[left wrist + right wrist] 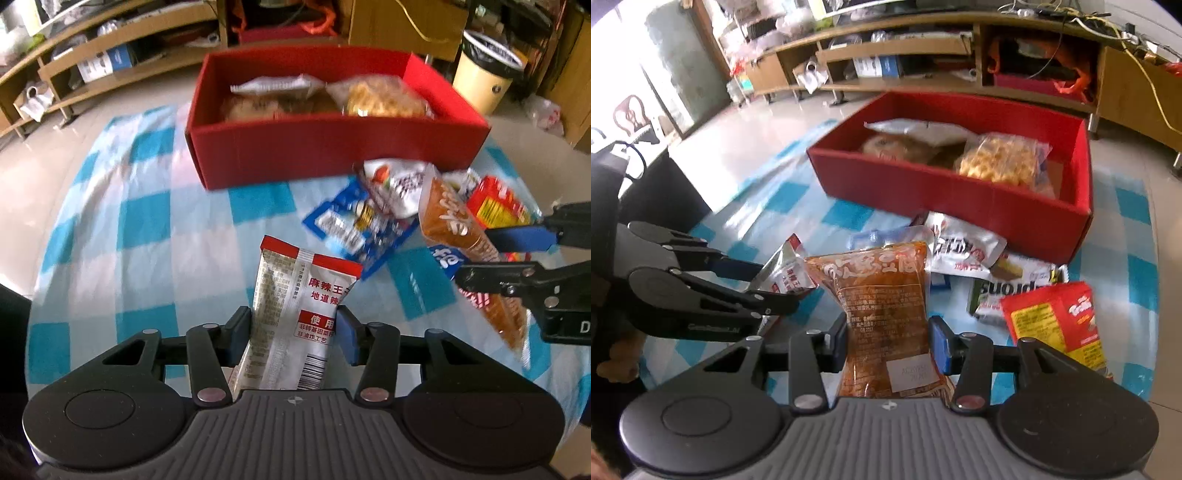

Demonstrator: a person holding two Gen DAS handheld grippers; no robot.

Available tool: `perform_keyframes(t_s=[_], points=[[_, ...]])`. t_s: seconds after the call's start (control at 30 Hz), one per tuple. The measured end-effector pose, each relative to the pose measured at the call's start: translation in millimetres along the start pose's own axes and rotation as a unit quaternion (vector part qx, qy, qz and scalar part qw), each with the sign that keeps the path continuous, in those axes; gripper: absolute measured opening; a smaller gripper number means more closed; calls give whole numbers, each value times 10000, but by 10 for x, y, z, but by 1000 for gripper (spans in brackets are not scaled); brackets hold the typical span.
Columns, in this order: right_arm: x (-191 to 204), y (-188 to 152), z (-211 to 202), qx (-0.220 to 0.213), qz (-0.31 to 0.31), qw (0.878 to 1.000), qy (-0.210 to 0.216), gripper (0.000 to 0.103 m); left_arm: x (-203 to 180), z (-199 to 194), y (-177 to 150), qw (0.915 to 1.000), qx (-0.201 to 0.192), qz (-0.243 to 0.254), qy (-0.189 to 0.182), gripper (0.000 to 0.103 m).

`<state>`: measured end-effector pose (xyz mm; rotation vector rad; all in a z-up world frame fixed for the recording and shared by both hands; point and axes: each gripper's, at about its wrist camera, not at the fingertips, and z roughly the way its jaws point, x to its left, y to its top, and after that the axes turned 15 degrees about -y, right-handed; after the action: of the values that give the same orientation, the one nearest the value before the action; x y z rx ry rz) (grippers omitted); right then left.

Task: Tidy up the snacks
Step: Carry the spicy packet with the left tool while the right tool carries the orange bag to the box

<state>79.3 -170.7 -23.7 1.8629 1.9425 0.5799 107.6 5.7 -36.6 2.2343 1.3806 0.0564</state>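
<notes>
My left gripper (293,334) is shut on a silver and red snack packet (295,314), held upright above the checked cloth. The same packet (785,275) shows in the right wrist view, pinched by the left gripper (775,284). My right gripper (888,341) is shut on an orange-brown snack bag (882,306), also lifted. In the left wrist view that bag (461,236) hangs between the right gripper's jaws (491,251). Behind both stands a red box (332,147) (960,192) holding several snack bags.
Loose packets lie before the box: a blue one (354,225), a silver one (960,247), a red and yellow one (1060,321). The blue and white checked cloth (147,229) covers the table. Low wooden shelving (923,48) and a bin (484,74) stand beyond.
</notes>
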Motion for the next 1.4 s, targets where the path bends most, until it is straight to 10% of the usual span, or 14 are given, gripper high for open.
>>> perform_keyframes(t_s=[1.4], points=[[-412,716,-265,-1166,1165,9863,-13,41,-237,-401,1067,9894,-1429,-176,-204,55]])
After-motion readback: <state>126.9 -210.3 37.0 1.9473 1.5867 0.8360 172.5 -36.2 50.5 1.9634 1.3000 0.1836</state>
